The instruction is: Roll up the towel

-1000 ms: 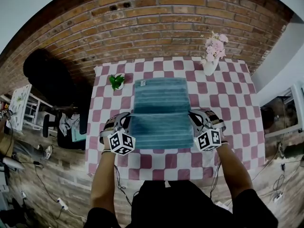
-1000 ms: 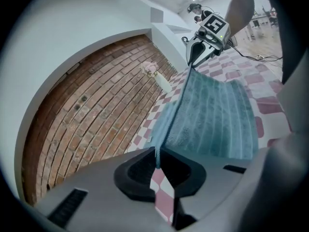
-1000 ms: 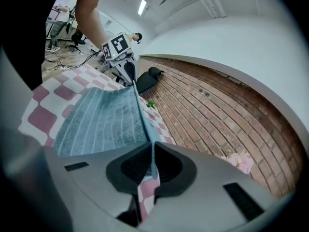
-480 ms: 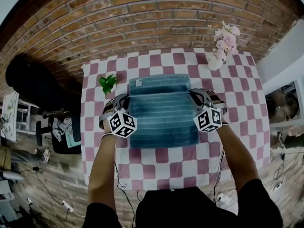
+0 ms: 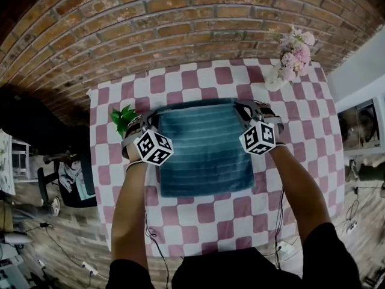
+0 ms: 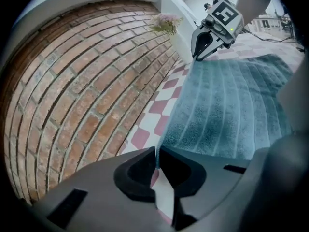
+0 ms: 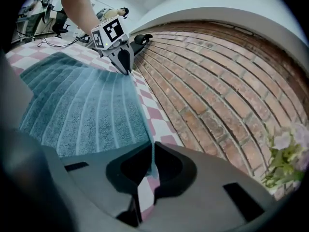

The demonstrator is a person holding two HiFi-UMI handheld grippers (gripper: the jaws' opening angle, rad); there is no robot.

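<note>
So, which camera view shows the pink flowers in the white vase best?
The head view: the pink flowers in the white vase stand whole at the checked table's far right corner. The left gripper view shows them small, by the brick wall. The right gripper view catches only blurred blooms at its edge.

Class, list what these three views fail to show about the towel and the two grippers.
- Head view: jaws of left gripper and right gripper, hidden under their housings.
- Head view: the towel's underside, covered by its top layer.
- Left gripper view: the towel's near end, behind that gripper's body.
</note>
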